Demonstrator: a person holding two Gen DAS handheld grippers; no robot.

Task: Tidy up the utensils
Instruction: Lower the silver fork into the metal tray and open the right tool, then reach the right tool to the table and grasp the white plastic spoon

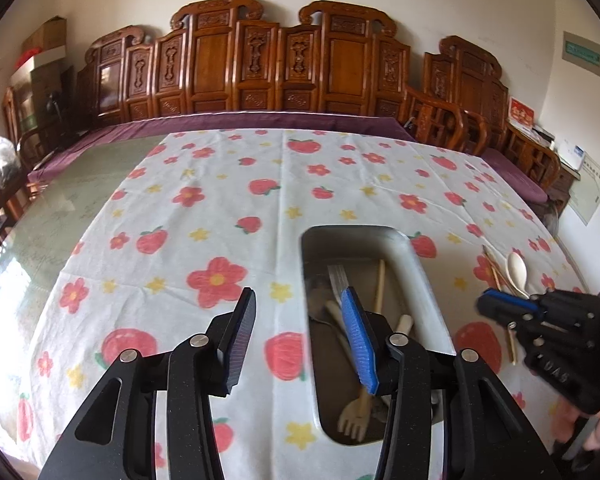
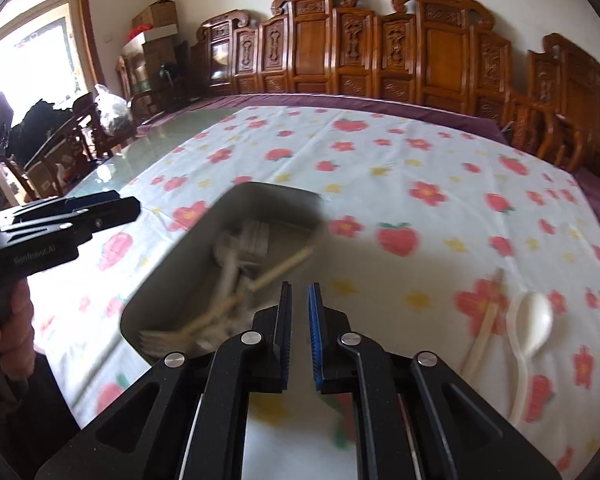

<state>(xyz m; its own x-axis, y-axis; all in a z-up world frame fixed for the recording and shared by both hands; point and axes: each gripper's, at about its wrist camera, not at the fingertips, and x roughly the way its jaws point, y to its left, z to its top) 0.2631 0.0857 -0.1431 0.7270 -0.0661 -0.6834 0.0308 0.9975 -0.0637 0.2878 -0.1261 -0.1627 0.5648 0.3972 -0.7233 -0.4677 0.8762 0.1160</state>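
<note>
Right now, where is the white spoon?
The white spoon lies on the floral tablecloth, right of the metal tray, beside the loose chopsticks and outside the tray.

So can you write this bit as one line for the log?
left gripper: open, empty | right gripper: narrowly open, empty | grey rectangular tray: holds utensils | white plastic spoon: on floral cloth

The table (image 1: 80,200) had a flowery cloth (image 1: 220,208) over it, with a metal tray (image 1: 420,280) of utensils, plus a white spoon (image 2: 530,322) and chopsticks (image 2: 486,320) lying loose.
</note>
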